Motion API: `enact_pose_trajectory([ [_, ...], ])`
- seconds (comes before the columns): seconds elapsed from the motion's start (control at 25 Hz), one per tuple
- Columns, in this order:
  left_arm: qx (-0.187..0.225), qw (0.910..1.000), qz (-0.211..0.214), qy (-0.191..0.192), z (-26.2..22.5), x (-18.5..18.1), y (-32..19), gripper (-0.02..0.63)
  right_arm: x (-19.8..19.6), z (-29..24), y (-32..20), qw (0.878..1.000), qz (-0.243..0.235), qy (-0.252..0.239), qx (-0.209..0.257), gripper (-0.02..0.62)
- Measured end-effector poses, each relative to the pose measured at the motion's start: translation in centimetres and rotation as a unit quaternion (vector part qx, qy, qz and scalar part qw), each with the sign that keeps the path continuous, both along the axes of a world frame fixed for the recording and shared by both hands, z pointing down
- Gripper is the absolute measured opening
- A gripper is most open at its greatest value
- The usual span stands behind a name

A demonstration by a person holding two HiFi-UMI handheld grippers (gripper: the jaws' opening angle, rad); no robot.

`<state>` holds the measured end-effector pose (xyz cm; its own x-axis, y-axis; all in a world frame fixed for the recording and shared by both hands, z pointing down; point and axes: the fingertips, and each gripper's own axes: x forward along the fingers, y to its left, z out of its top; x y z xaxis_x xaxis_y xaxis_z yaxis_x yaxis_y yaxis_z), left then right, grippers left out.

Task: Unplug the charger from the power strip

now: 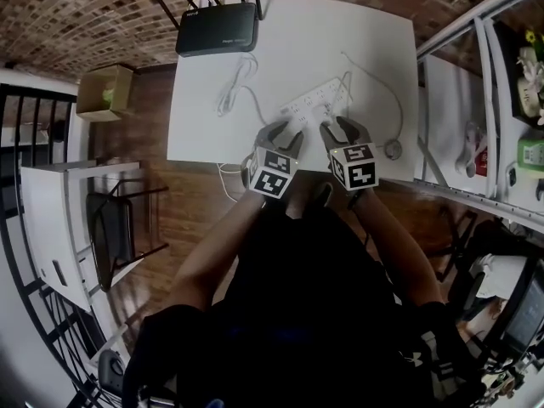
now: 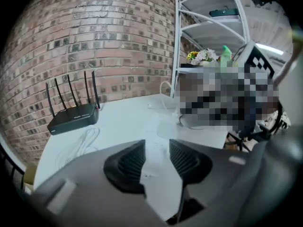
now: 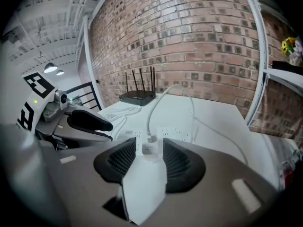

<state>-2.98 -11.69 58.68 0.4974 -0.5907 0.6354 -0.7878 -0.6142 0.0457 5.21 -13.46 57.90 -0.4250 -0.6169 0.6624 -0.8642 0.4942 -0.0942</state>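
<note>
A white power strip (image 1: 316, 100) lies on the white table (image 1: 212, 134), just beyond both grippers. In the right gripper view a small white charger (image 3: 148, 148) is plugged into the power strip (image 3: 177, 135), and its white cable (image 3: 155, 109) rises toward the back. My right gripper (image 3: 149, 156) is open, its tips just short of the charger with nothing pressed between the pads. My left gripper (image 2: 156, 150) is open too, over bare table, close beside the right one. In the head view the left gripper (image 1: 286, 129) and right gripper (image 1: 338, 127) hover side by side at the strip's near edge.
A black router (image 1: 218, 31) with antennas stands at the table's far end, a coiled white cable (image 1: 229, 92) near it. Another thin cable ends at a round puck (image 1: 393, 149) by the front right corner. White shelving (image 1: 501, 75) stands right, a cardboard box (image 1: 105, 92) and chair (image 1: 119, 228) left.
</note>
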Motion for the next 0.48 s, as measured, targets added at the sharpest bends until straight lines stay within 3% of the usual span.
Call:
enact_pose_trajectory([
  [0.48,0.012,0.9973,0.029,-0.067,4.5,0.9,-3.0,0.16,-1.6,3.0,-2.0,0.998,-0.014,0.063,-0.027,0.187],
])
